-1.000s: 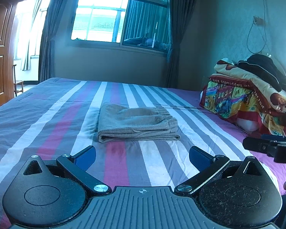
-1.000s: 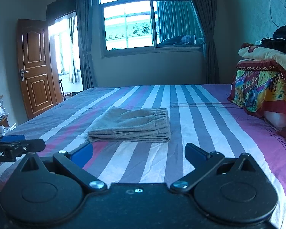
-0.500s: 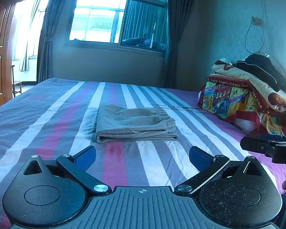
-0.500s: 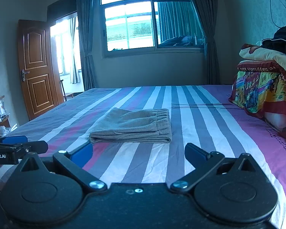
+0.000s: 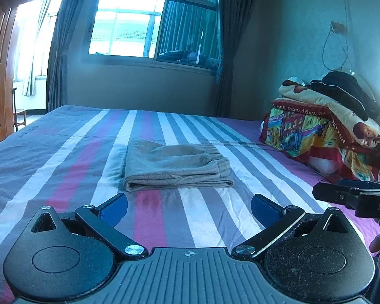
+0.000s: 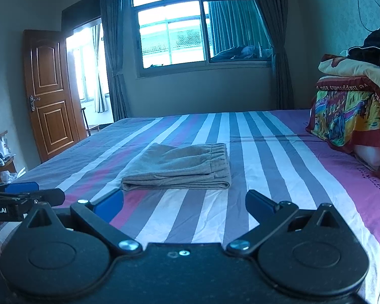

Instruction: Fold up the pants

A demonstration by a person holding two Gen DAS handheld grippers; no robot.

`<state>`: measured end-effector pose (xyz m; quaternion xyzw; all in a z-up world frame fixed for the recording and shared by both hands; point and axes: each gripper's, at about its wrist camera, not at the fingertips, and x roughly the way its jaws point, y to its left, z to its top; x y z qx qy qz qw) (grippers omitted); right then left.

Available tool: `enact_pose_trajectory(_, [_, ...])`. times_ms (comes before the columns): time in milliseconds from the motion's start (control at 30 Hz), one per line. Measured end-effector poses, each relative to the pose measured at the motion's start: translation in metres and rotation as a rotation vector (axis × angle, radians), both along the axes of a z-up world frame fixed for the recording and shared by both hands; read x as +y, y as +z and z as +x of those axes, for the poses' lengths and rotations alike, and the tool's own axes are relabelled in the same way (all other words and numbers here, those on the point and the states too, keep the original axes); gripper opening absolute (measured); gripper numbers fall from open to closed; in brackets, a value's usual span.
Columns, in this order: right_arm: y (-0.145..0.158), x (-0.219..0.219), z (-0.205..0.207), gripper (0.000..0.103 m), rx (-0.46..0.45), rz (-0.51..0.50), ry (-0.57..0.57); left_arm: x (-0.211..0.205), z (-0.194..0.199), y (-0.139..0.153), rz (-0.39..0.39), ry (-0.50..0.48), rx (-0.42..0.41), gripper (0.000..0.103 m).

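Now one folded pair of pants (image 5: 176,168) lies on one bed (image 5: 63,157), seemingly untouched, both hand-held grippers (image 5: 188,206) (image 6: 183,202) wide open, empty.

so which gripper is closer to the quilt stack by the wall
Right. The right gripper is on the side toward the quilt stack, which lies off to its right. The left gripper is further away, with the right one between it and the stack.

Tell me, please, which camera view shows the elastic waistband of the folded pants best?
The right wrist view: the gathered waistband runs clearly along the right edge of the folded gray pants. In the left wrist view the waistband is visible too, but dimmer and more foreshortened.
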<state>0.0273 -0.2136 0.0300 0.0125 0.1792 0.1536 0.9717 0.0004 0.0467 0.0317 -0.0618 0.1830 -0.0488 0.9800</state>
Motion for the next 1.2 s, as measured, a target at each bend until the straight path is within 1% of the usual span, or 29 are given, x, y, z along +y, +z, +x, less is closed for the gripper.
enact_pose_trajectory(800, [-0.0008, -0.0009, -0.0005, 0.103, -0.006, -0.001, 0.002, -0.0032, 0.003, 0.0025, 0.019, -0.004, 0.004, 0.103])
enact_pose_trajectory(967, [-0.0009, -0.0009, -0.0006, 0.103, -0.006, -0.001, 0.001, -0.0031, 0.0059, -0.002, 0.037, 0.024, 0.021, 0.103])
enact_pose_trajectory(1200, [-0.0003, 0.002, -0.0012, 0.103, -0.012, -0.014, -0.002, -0.0022, 0.0028, -0.0002, 0.021, 0.033, -0.005, 0.103])
